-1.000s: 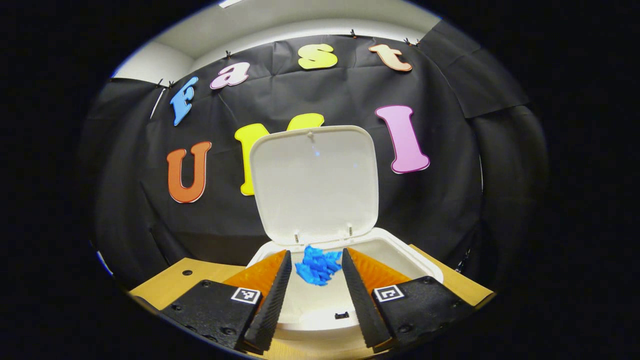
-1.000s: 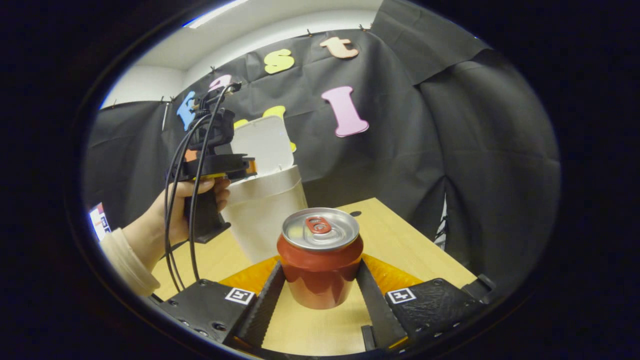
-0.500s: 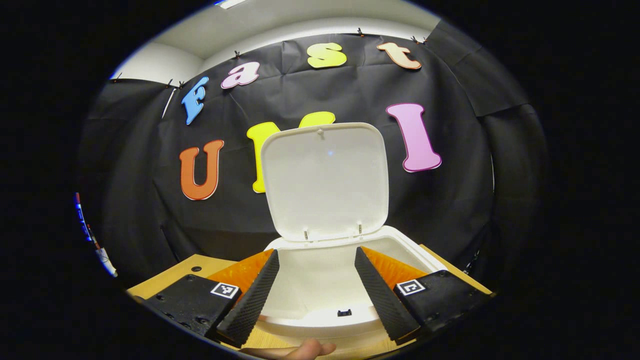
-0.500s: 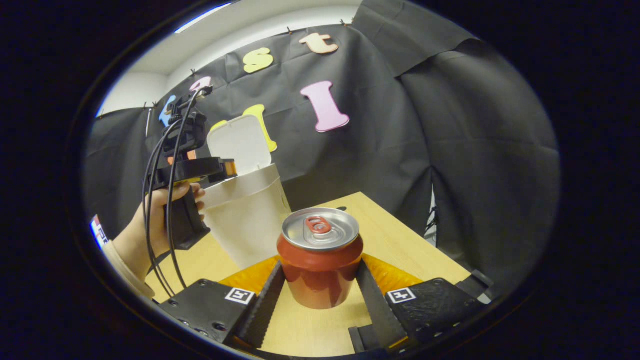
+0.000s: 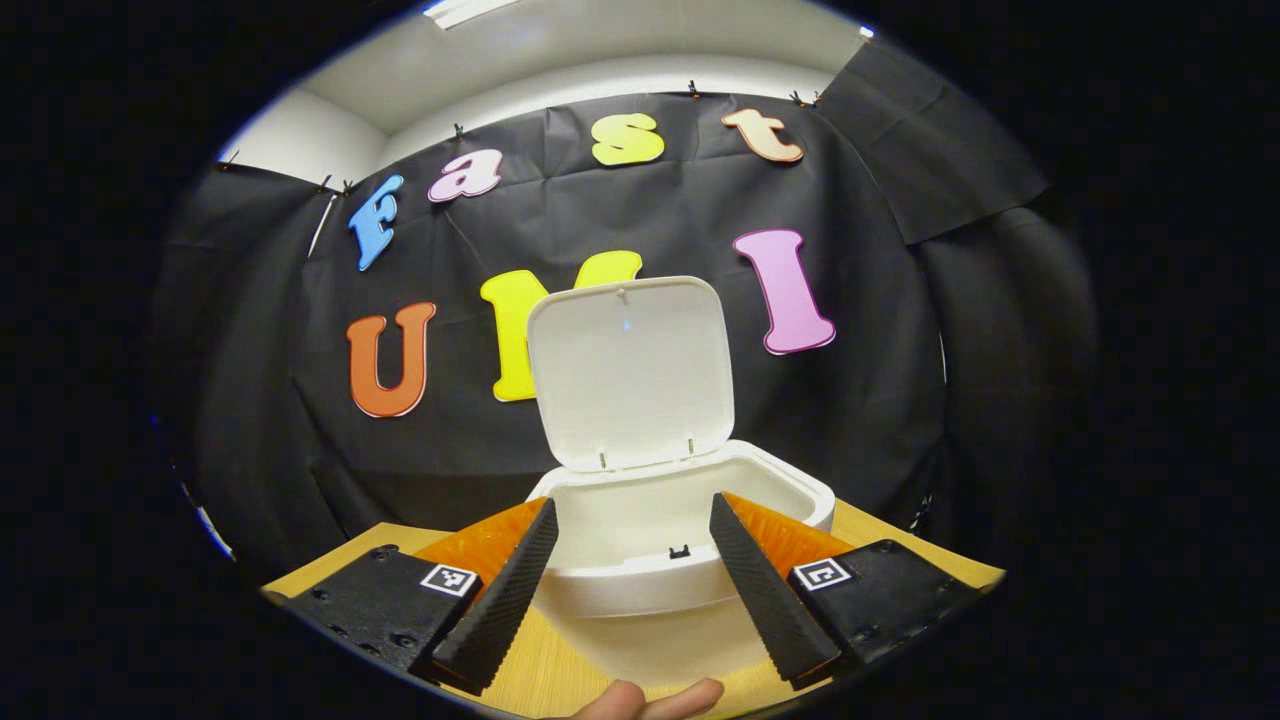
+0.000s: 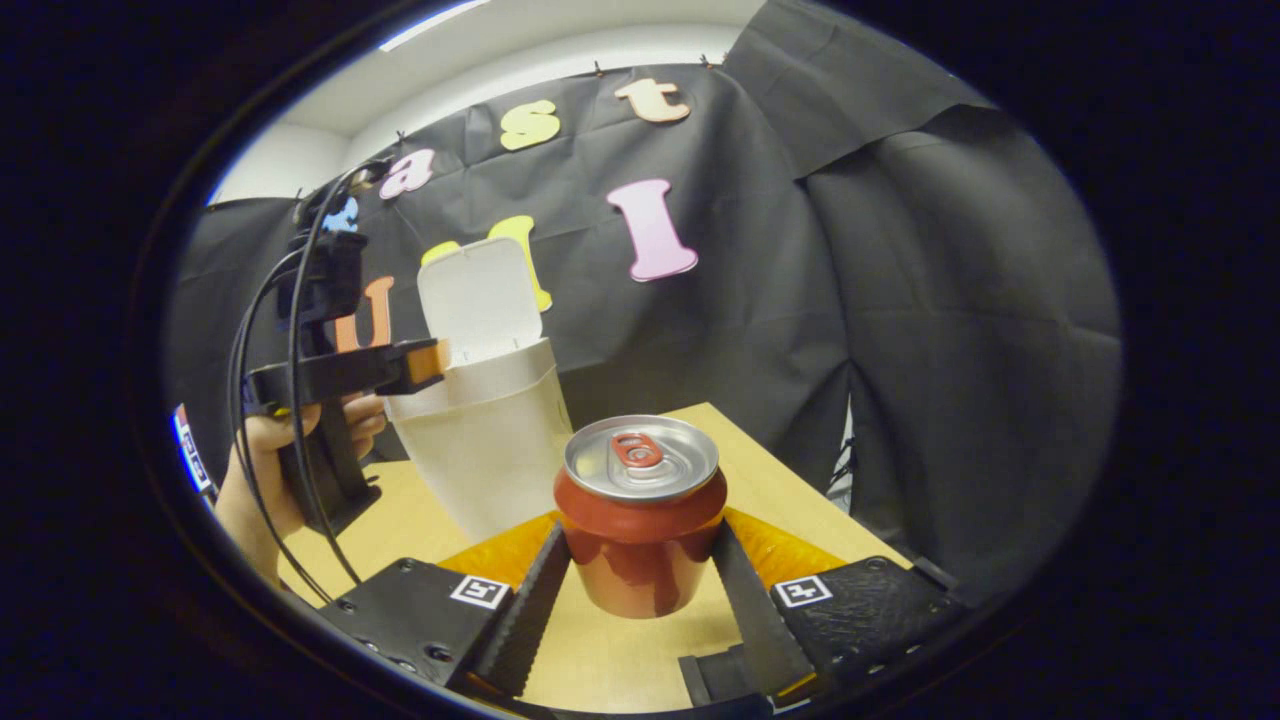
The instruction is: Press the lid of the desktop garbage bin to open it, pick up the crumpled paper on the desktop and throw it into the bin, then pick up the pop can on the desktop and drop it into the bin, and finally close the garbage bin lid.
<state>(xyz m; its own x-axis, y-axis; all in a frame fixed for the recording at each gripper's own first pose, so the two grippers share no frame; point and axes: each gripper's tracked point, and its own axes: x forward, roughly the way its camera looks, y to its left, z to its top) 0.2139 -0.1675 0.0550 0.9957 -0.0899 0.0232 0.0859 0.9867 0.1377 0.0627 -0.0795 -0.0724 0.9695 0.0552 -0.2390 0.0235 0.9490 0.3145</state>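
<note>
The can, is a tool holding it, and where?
Yes. The right tool grips the can by its lower sides, one finger on each side. The left tool is open and holds nothing.

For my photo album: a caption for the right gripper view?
Right gripper clasps a red pop can near the open bin.

White bin (image 5: 640, 585), red silver-topped can (image 6: 640, 520), tan desktop (image 6: 780, 480)

Black ridged wedge-shaped left tongs (image 5: 625, 600) and right tongs (image 6: 640, 620) carry square black-and-white coded tags (image 5: 447, 579), visible screws and looping black cables (image 6: 300, 400).
</note>
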